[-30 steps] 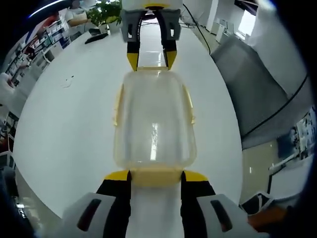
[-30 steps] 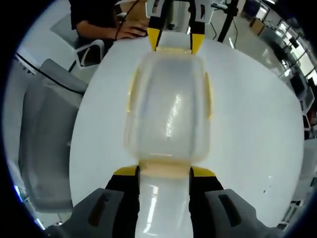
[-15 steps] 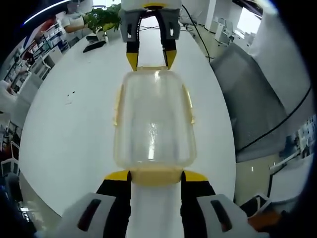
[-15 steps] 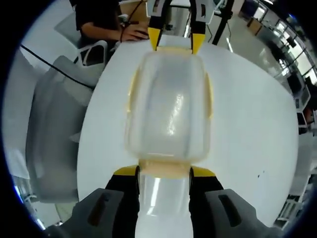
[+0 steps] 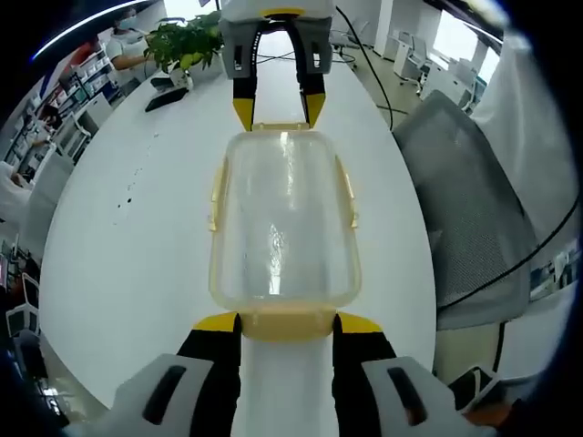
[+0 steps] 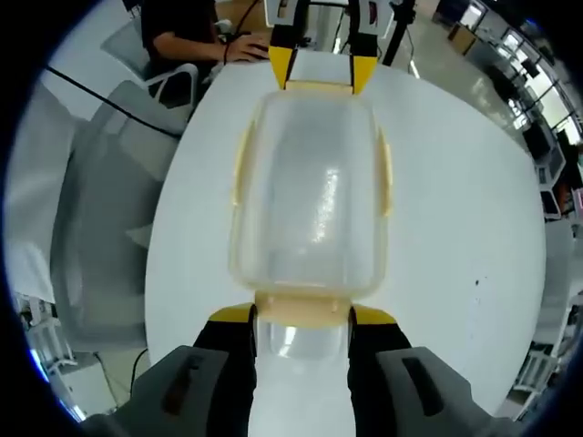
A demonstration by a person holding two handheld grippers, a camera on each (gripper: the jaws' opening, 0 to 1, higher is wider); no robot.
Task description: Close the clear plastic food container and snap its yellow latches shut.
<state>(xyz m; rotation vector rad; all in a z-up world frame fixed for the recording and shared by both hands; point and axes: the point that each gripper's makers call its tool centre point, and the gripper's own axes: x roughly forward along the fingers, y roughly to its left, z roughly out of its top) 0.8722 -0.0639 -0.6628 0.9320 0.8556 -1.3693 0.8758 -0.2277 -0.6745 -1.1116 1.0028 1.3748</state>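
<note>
- The clear plastic food container (image 5: 282, 218) sits lid-on between the two grippers, over a round white table (image 5: 118, 255); nothing can be seen inside it through the lid.
- Its body is a rounded rectangle of glossy, see-through plastic with soft corners, and light glints off the domed lid (image 6: 310, 196).
- Pale yellow latches run along its edges: one on each long side (image 5: 217, 193) and one at each short end.
- In the left gripper view, the left gripper (image 5: 287, 320) has its black, yellow-tipped jaws set apart on either side of the near end latch (image 5: 287, 321), touching it at both ends.
- In the right gripper view, the right gripper (image 6: 303, 314) stands likewise, jaws apart and flanking the latch (image 6: 303, 311) at its own end of the container.
- Each gripper appears at the far end of the container in the other's view.
- A grey mesh chair (image 5: 474, 209) stands just beside the smooth, matte tabletop.
- A leafy green plant (image 5: 182, 38) stands at the table's far edge.
</note>
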